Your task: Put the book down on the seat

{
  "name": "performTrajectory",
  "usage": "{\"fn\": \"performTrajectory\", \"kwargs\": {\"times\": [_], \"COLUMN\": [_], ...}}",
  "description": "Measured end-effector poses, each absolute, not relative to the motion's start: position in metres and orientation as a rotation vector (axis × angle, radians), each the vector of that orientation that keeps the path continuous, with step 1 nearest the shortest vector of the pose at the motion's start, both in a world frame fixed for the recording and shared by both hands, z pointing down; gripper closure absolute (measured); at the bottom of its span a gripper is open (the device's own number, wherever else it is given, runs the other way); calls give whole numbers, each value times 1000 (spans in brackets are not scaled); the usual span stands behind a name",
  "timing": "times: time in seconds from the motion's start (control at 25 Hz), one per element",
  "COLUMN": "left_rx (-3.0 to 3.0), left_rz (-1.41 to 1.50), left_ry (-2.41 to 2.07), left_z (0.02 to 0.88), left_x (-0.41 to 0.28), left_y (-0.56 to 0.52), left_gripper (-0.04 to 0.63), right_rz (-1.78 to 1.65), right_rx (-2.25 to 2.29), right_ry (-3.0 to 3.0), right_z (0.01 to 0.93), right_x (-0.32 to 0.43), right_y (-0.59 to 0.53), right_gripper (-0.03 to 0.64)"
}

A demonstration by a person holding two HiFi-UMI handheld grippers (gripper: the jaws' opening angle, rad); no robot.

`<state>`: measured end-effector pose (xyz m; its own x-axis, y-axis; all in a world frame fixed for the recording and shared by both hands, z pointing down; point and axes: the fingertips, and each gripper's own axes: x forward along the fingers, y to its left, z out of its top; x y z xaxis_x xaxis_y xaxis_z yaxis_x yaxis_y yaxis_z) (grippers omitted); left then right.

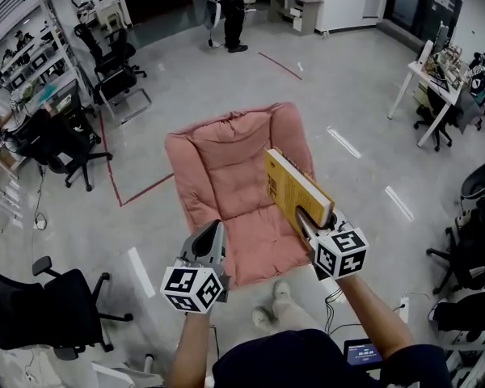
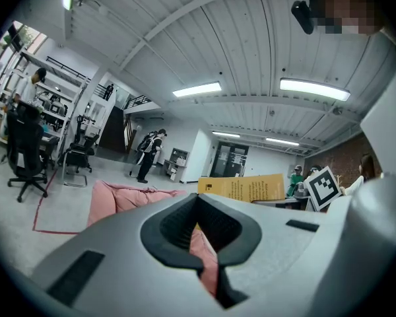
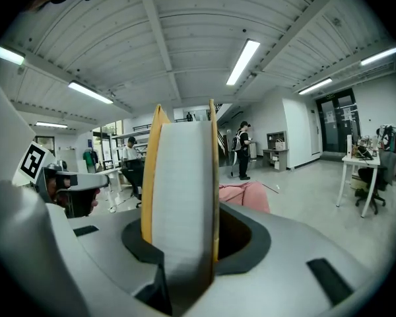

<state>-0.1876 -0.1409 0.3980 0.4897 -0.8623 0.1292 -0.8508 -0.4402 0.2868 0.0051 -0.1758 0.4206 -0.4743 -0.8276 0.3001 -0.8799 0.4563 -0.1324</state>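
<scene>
the book (image 1: 295, 188) is held on edge in the right gripper (image 1: 305, 217), whose jaws are spread wide and pressed against its two yellow covers near one short end; in the right gripper view the white page block (image 3: 181, 197) is seen filling the gap between the pads, with a yellow cover at either side. its long axis is run away from the person and slightly leftward in the head view, the free end pointed toward the seat's backrest, and the printed cover is turned to the left. the book is seen over the right part of the seat (image 1: 226, 168), a pink quilted cushion chair set on the floor; whether it touches the cushion cannot be told. the left gripper (image 1: 210, 241) is held near the seat's front edge, its jaws drawn together to a thin slit with nothing gripped, and pink cushion is seen through that slit in the left gripper view. the person's shoes (image 1: 273, 301) are placed just in front of the seat. a red tape line (image 1: 145, 188) is laid on the floor to the seat's left. black office chairs (image 1: 113, 71) are ranged along the shelves (image 1: 32, 63) at the left, and another black chair (image 1: 32, 305) is stood near the lower left. a white table (image 1: 432, 87) is set at the far right, and a standing person (image 1: 230, 10) is seen at the far end. the floor (image 1: 347, 95) is grey and glossy, in an open workroom with a ribbed ceiling and strip lights (image 3: 244, 61)
</scene>
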Motion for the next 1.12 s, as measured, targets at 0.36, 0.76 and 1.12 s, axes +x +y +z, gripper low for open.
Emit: {"fn": "performTrajectory", "kwargs": {"times": [0.36, 0.76, 1.12], "left_rx": [2386, 2346, 2309], "left_rz": [-14, 35, 77], "left_ry": [-1449, -1452, -1448], "left_z": [414, 434, 453], "left_x": [-179, -160, -144], "left_y": [-160, -184, -200], "left_gripper": [592, 592, 591], "right_rz": [508, 596, 669], "right_rx": [1485, 1448, 1397], "right_ry": [-2461, -2413, -2347], "right_z": [455, 489, 526], "right_x": [23, 43, 55], "right_y": [-201, -229, -246], "right_gripper": [462, 462, 462]}}
